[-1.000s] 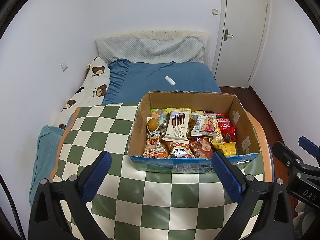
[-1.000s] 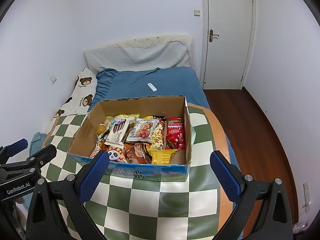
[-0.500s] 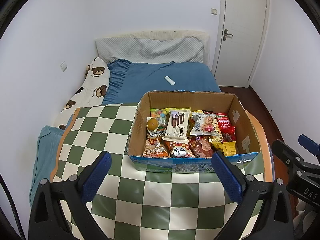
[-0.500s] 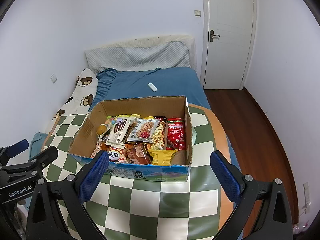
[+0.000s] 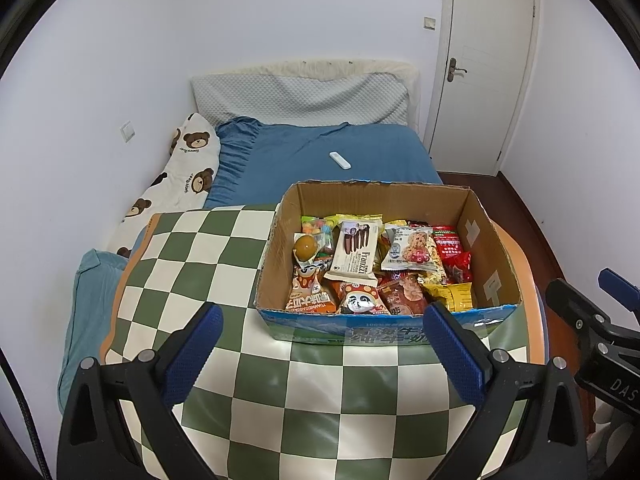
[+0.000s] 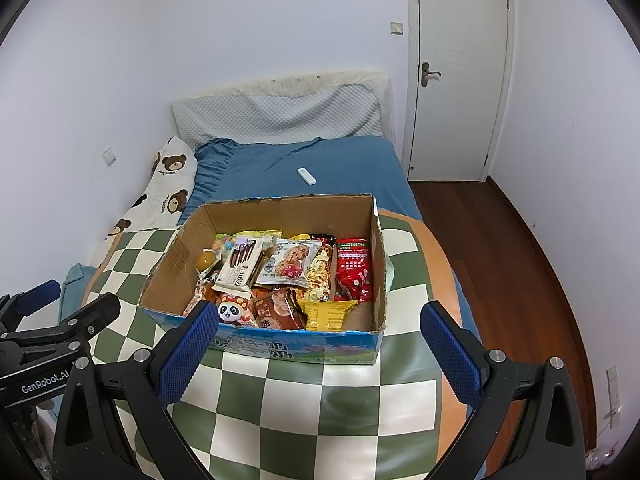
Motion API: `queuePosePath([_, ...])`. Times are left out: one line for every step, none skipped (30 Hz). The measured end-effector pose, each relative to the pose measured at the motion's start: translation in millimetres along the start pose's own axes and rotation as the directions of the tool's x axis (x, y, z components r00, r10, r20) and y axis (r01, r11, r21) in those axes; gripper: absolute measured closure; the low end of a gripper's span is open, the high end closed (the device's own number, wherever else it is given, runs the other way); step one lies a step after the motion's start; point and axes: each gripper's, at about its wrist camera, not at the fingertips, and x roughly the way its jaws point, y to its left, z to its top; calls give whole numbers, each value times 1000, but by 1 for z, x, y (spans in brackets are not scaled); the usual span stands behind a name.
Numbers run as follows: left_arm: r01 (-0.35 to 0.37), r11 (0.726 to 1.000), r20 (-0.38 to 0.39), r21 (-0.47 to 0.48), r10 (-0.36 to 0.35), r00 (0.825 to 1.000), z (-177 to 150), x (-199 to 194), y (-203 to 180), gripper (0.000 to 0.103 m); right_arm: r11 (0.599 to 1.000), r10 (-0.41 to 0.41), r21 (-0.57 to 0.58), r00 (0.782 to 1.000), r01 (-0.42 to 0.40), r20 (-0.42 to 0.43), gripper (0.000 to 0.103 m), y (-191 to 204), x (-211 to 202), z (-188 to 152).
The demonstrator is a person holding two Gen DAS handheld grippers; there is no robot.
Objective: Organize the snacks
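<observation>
Checkered table (image 5: pixel 224 256), snack box (image 5: pixel 384 330) — grippers spread, empty

Right tongs (image 6: pixel 320 354) spread wide, empty, hovering above checkered tabletop (image 6: pixel 312 400). Cardboard box (image 6: pixel 360 340) just ahead, packed with snack packets (image 6: pixel 288 268). Left tongs (image 6: pixel 52 304) at left edge. Bed (image 6: pixel 320 164) behind, white remote (image 6: pixel 307 176) on it.

The box (image 5: pixel 492 248) sat on the table (image 5: pixel 200 256), toward its right — snacks (image 5: pixel 356 250) inside. Behind lay the bed (image 5: pixel 304 152), a remote (image 5: pixel 340 160) on it — the door (image 5: pixel 486 60) stood right.
</observation>
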Motion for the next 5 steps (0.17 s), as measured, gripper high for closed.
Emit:
queuePosePath([1, 1000, 0, 0, -1, 1000, 0, 0, 0, 0, 1000, 2, 0, 1000, -2, 0, 0, 0, 0, 1])
queuePosePath([0, 1000, 0, 0, 0, 1000, 0, 0, 0, 0, 1000, 1, -3, 1000, -1, -1, 0, 0, 0, 1])
queuePosePath([0, 1000, 1, 0, 0, 1000, 0, 0, 0, 0, 1000, 1, -2, 1000, -1, 0, 0, 0, 0, 0])
queuePosePath([-1, 1000, 3, 0, 1, 1000, 0, -2, 1, 0, 1000, 0, -3, 1000, 0, 0, 0, 0, 0, 0])
queuePosePath([0, 1000, 1, 0, 0, 1000, 0, 0, 0, 0, 1000, 0, -1, 1000, 0, 0, 0, 0, 0, 0])
